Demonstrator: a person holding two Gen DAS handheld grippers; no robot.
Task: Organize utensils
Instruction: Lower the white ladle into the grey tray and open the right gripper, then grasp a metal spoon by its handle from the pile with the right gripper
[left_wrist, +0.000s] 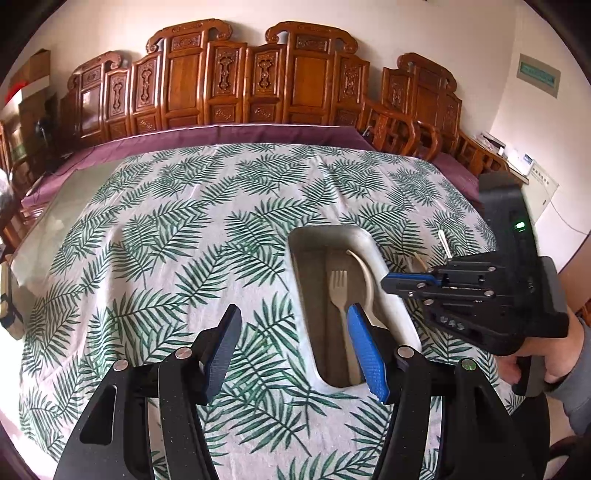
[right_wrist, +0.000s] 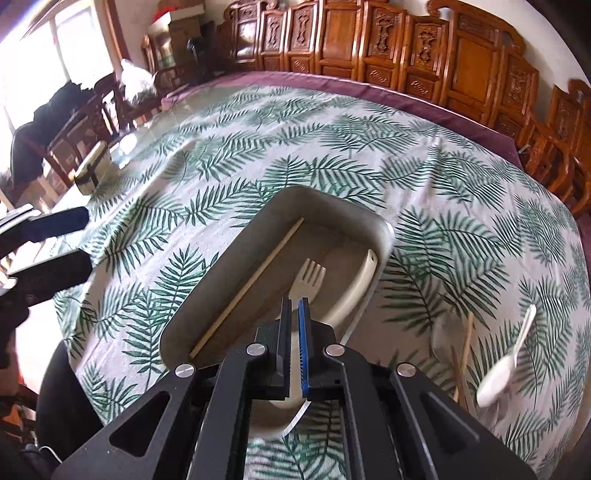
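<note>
**Fork in the tray, right tool clamped on its handle**

The fork (right_wrist: 309, 277) lies inside the grey utensil tray (right_wrist: 236, 266), tines toward the far end, and its pale handle runs back between the fingers of your right tool (right_wrist: 294, 306). Those fingers stand almost together, pressed on the handle. A chopstick (right_wrist: 246, 288) lies along the tray's left wall, and a pale curved utensil (right_wrist: 356, 291), whose kind I cannot tell, leans against the right wall.

You hold the right tool tilted steeply down over the tray's near end; in the left wrist view your hand (left_wrist: 557, 354) grips it from the right side of the tray.

Your left tool (left_wrist: 291, 314) hovers above the leaf-print tabletop (left_wrist: 147, 229), also angled down, its fingers apart with nothing between them; its blue right finger overlaps the tray's near left edge.

Outside the tray, to its right, a white spoon (right_wrist: 502, 373) and more chopsticks (right_wrist: 466, 354) lie on the cloth.
</note>
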